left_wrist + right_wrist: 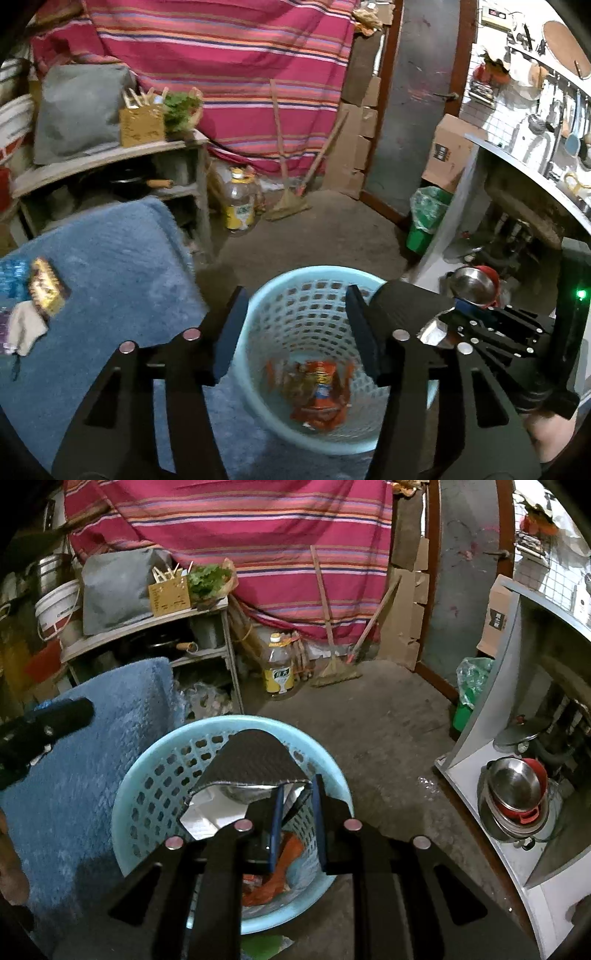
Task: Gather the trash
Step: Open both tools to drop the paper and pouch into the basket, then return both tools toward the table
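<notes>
Left gripper (295, 332) gapes empty over the basket (258, 306) — right gripper (297, 819) pinches a dark foil pouch (251, 760).

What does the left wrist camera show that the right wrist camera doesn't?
Only the left wrist view: a gold snack wrapper and a crumpled white tissue lying on the blue fuzzy cloth.

Only the right wrist view: the right tongs shut on the edge of a black foil-lined bag, showing its silver inside, over the light blue perforated plastic basket.

Both: that basket, the orange wrapper at its bottom, and the open left tongs.
</notes>
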The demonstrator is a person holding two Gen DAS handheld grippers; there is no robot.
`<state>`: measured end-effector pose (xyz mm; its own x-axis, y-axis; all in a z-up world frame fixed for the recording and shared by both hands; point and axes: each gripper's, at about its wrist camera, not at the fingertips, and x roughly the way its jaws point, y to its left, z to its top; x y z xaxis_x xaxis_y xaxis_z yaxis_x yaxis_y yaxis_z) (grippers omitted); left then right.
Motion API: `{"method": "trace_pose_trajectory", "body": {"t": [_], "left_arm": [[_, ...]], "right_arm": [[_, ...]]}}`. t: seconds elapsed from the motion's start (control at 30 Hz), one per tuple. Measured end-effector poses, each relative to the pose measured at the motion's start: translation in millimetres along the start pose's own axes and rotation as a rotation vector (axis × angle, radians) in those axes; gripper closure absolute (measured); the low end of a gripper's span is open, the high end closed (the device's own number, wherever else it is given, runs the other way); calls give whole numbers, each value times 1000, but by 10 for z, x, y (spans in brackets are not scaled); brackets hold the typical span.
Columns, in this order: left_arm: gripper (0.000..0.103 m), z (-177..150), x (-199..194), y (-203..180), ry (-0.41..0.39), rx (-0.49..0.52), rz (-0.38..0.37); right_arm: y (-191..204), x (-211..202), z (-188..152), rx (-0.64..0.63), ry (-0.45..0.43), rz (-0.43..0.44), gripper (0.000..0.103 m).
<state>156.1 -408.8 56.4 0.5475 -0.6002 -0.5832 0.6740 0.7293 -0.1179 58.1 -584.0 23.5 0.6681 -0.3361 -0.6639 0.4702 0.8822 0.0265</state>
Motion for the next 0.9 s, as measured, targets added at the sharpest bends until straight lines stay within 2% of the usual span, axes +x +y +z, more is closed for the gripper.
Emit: {"method": "trace_pose_trajectory", "body": {"t": [0.07, 0.2, 0.37, 0.4, 0.47, 0.67, 0.9], "left_arm": [[34, -29, -94, 80, -25, -2, 41], [32, -39, -226, 224, -44, 1, 92], [22, -25, -413, 412, -77, -16, 156], [21, -27, -458, 464, -82, -19, 172], [21, -27, -527, 556, -87, -24, 192], [19, -70, -751, 857, -107, -69, 233], [12, -144, -1037, 1129, -141, -91, 300]], "right_arm": [[34, 49, -10, -3, 15, 14, 87], [131, 146, 1, -7, 42, 44, 87], [270, 333, 35, -23, 96, 68, 85], [308, 384, 30, -32, 114, 71, 82], [367, 459, 6, -48, 142, 61, 35], [493, 559, -93, -86, 185, 47, 33], [575, 346, -81, -31, 84, 74, 29]]}}
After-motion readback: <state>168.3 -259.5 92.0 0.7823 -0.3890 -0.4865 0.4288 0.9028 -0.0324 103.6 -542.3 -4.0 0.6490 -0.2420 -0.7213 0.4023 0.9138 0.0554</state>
